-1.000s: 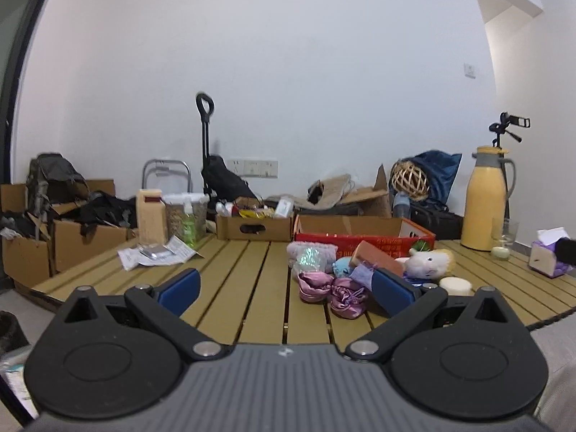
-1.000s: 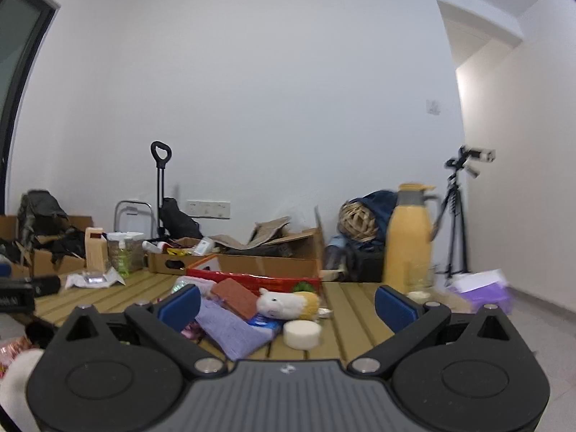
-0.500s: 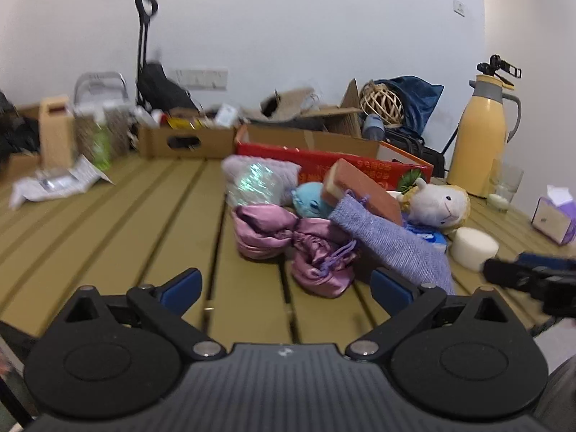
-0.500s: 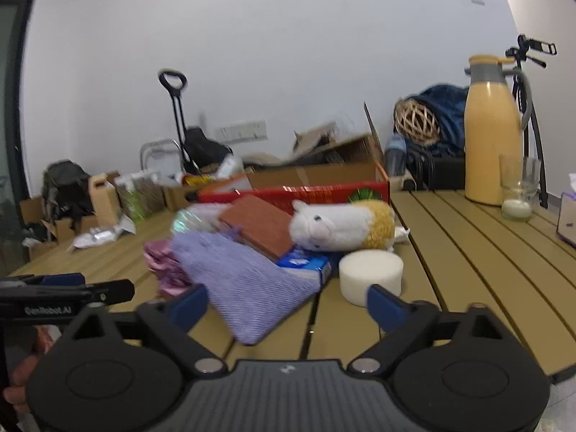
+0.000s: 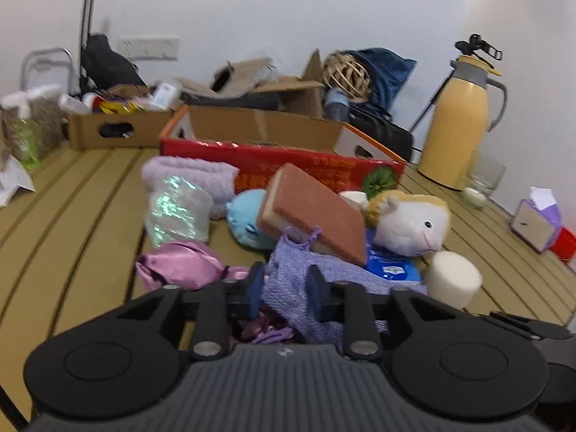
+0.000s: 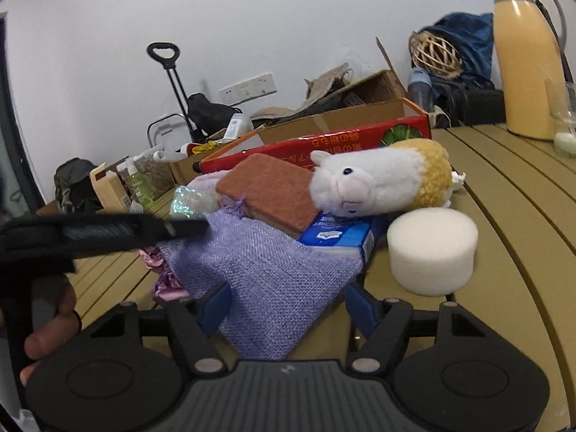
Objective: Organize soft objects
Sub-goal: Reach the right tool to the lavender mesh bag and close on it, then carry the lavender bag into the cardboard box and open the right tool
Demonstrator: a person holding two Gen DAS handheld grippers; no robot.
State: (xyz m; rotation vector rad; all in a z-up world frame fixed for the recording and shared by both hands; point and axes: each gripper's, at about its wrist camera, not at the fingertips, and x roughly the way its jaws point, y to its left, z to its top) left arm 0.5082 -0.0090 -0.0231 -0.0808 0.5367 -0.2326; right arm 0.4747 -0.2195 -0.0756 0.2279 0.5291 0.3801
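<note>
A heap of soft things lies on the slatted table (image 5: 72, 223). It holds a purple woven bag (image 5: 342, 277) (image 6: 259, 262), a brick-red sponge (image 5: 316, 212), a white alpaca plush (image 6: 378, 183), a white foam cylinder (image 6: 432, 252) and a pink satin pouch (image 5: 180, 262). My left gripper (image 5: 286, 286) is closing, its pads pinching the bag's near left edge. My right gripper (image 6: 288, 306) is also closing. The bag's near corner lies between its pads, which still stand apart. A red cardboard box (image 5: 306, 165) stands open behind the heap.
A yellow thermos (image 5: 457, 122), a glass (image 5: 484, 176) and a tissue box (image 5: 536, 219) stand at the right. A brown cardboard box (image 5: 118, 129) with bottles sits at the back left. A blue tissue pack (image 6: 342, 234) lies under the plush. The table's edge curves close on the right.
Both grippers have moved forward and down onto the heap. The left jaws went from wide open to narrow on the purple bag. The right jaws have narrowed around the bag's corner.
</note>
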